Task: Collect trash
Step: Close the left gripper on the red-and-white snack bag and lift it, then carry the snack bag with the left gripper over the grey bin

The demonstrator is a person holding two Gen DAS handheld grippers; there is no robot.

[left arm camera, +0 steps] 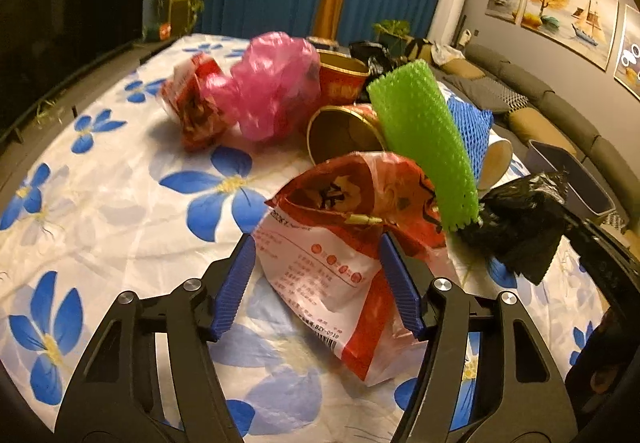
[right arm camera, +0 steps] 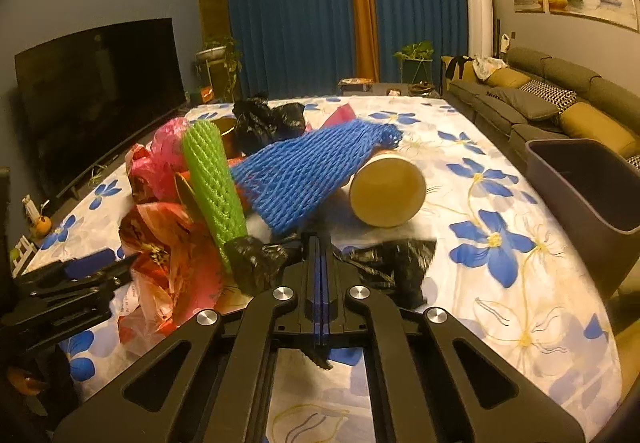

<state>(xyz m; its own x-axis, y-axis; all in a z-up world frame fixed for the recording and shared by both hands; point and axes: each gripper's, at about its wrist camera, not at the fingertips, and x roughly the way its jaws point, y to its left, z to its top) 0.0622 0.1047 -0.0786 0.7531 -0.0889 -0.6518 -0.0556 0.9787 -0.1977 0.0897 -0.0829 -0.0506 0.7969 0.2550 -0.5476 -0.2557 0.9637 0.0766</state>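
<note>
The left gripper (left arm camera: pixel 316 263) straddles a red snack bag (left arm camera: pixel 332 243), pads apart; the right gripper (right arm camera: pixel 320 243) pinches a black plastic bag (right arm camera: pixel 388 263).

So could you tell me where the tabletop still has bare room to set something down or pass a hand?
Free cloth lies between the paper cup and the grey bin, and along the TV-side edge beyond the pink bag. It is crowded in the middle, where the green foam net, blue foam net, red snack bag and black bag overlap.
</note>
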